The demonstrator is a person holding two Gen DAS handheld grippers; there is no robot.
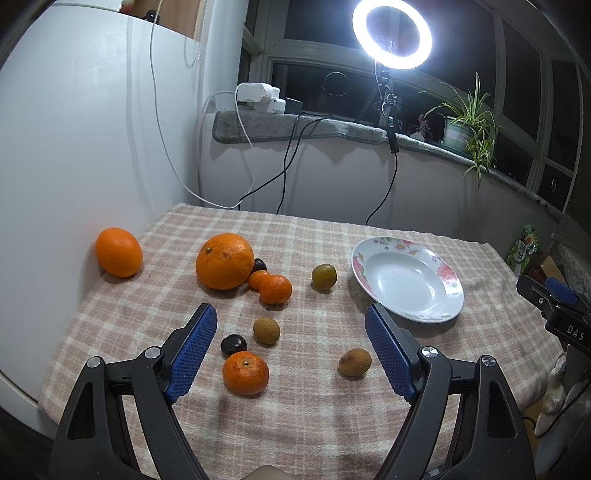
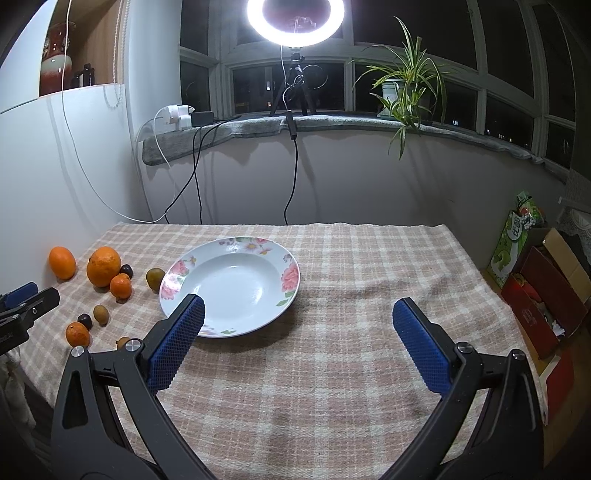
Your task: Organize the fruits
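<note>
Several fruits lie loose on the checked cloth. In the left wrist view a large orange (image 1: 224,260) and a second orange (image 1: 119,252) sit at the back left, with two small tangerines (image 1: 275,289) beside the large one. A greenish fruit (image 1: 324,277) lies near the empty floral plate (image 1: 443,310). My left gripper (image 1: 290,334) is open above a tangerine (image 1: 245,372), a dark fruit (image 1: 233,345) and two brown fruits (image 1: 266,330) (image 1: 354,362). My right gripper (image 2: 297,323) is open and empty, its left finger over the floral plate's (image 2: 284,273) near rim.
A white cabinet (image 1: 74,147) borders the table on the left. Cables (image 1: 284,173) hang from the windowsill behind, where a ring light (image 1: 391,33) and a potted plant (image 1: 469,125) stand. Boxes (image 2: 543,295) sit beyond the table's right edge. The cloth's right half (image 2: 369,277) holds nothing.
</note>
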